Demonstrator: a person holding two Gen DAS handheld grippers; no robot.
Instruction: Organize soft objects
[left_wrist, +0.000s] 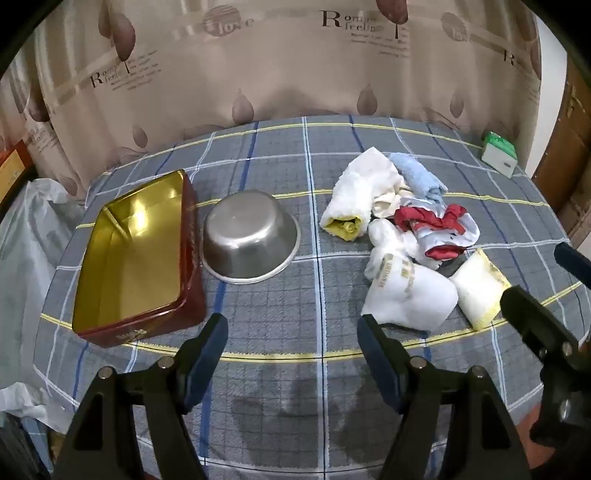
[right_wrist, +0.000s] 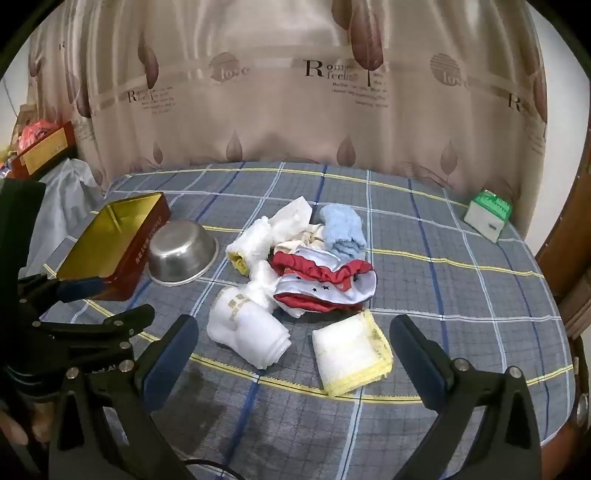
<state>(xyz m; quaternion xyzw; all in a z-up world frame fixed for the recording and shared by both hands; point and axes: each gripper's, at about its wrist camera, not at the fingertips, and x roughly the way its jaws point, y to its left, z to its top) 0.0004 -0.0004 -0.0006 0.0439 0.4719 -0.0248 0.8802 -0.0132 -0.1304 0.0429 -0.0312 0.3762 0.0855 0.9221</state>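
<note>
The curtain (right_wrist: 295, 110) behind the table carries the clearest writing: a large "R" beginning "Roma… feeling" beside a brown tree print, and round badges reading "love". The smaller lines under it are too blurred to read. The red tin (left_wrist: 140, 258) has gold characters along its outer wall, and a small gold mark on its near end, none of it legible. The rolled white towel (right_wrist: 243, 332) bears a worn gold pattern that may be lettering, but I cannot make it out. The green and white box (right_wrist: 487, 216) has print on its green top, also unreadable.

The left tongs (left_wrist: 293, 332) hang over bare checked tablecloth (left_wrist: 295, 406) with their jaws spread wide and nothing between them. The tin, open and gold inside, lies just ahead to their left, touching or nearly touching the upturned steel bowl (left_wrist: 249, 236) straight ahead. The pile of soft things (left_wrist: 402, 218) sits ahead to their right.

The right tongs (right_wrist: 293, 334) are likewise wide open and empty. Between their tips and just ahead lies a folded white cloth with yellow edging (right_wrist: 351, 354), with the rolled towel beside the left tip. Beyond these are a red and white garment (right_wrist: 325, 284), a light blue towel (right_wrist: 341, 229) and a white towel with a yellow end (right_wrist: 251, 245). The left tongs stand close at the left, near the tin.
</note>
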